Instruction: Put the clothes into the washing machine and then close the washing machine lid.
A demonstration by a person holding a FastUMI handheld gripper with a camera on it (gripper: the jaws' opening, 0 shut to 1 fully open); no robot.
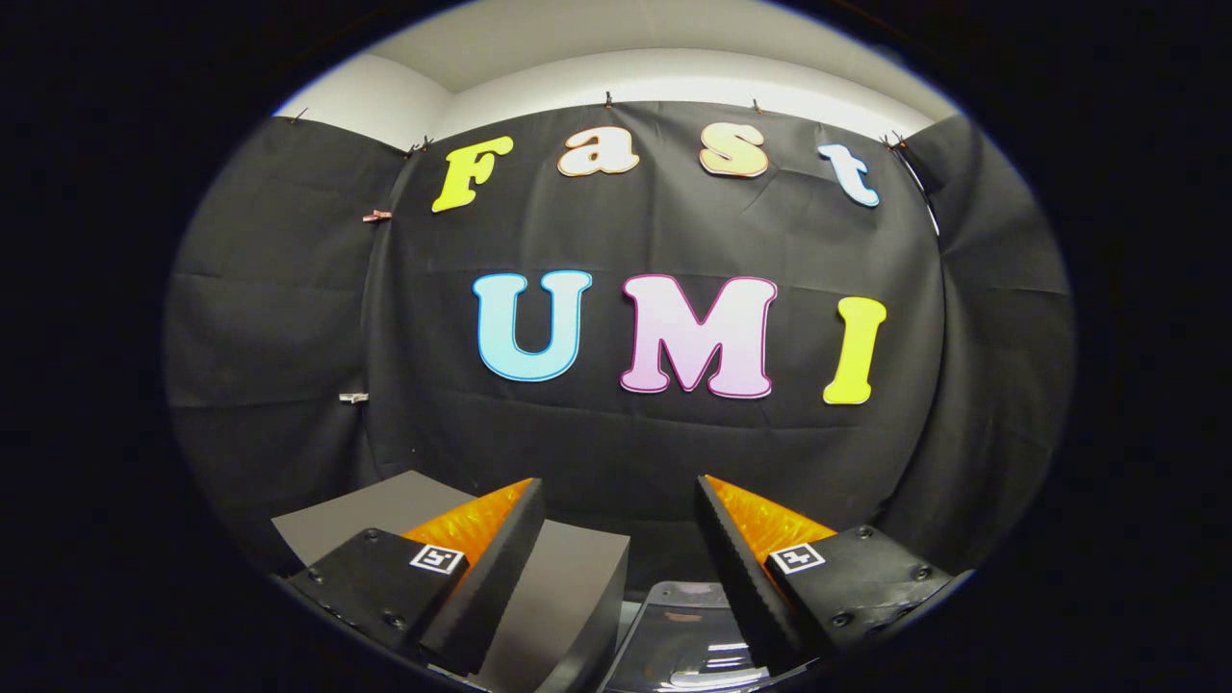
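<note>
Black cloth walls (616, 452) close the booth behind a grey flat-topped box (568, 587) low down; the tool (619, 515) hangs open, fingers spread wide with nothing between them; just below and between them sits a dark glossy curved panel (688, 640), seemingly the washing machine's lid, though that is unsure.

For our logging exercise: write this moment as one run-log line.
gripper: open, holding nothing | aim: black cloth wall | below fingers: grey box, glossy lid-like surface | clothes: not put in yet
</note>
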